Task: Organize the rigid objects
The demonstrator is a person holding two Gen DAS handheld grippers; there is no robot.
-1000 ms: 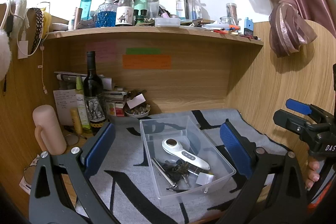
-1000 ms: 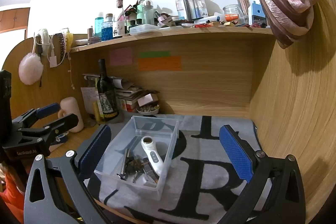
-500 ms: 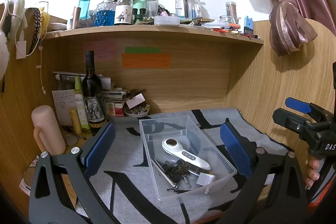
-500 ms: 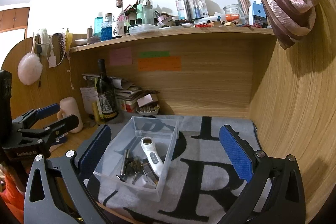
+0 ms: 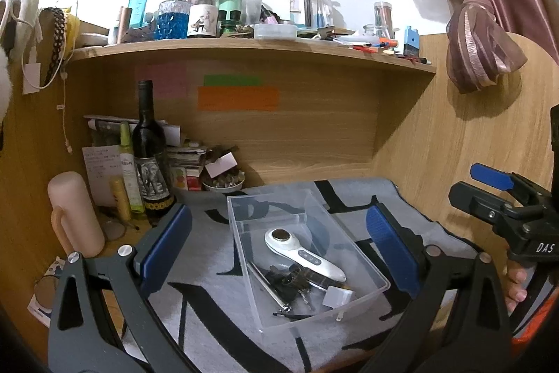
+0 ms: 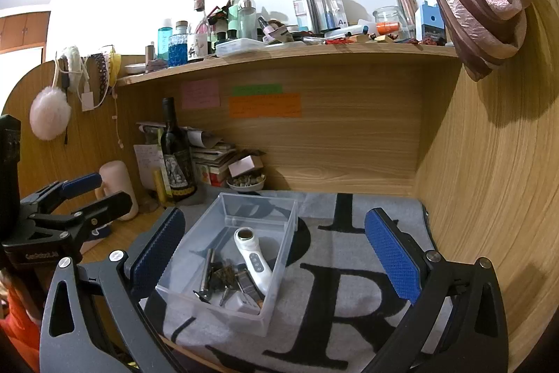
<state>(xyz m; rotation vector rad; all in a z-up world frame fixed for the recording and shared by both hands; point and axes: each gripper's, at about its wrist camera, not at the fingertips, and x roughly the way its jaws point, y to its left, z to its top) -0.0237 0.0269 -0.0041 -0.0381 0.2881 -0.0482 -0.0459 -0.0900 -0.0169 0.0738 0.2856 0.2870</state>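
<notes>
A clear plastic bin point(image 5: 344, 263) is found on the grey lettered cloth point(image 6: 349, 285) at the desk's front, with a white handheld device point(image 5: 302, 252), a metal tool point(image 6: 206, 273) and dark keys point(image 5: 286, 278) already gathered inside. The left gripper point(image 5: 279, 247) and right gripper point(image 6: 276, 250) are held above the cloth, jaws spread wide and nothing gripped. No loose item is seen on the cloth, so the sorting is judged largely complete.

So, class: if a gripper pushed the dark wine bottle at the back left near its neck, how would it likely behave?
The wine bottle stands upright, tall on a narrow base, so a push near the neck would probably tip it rather than slide it. It looks like glass, so likely rigid, smooth and breakable. Tubes stand close beside it and might fall too.
</notes>
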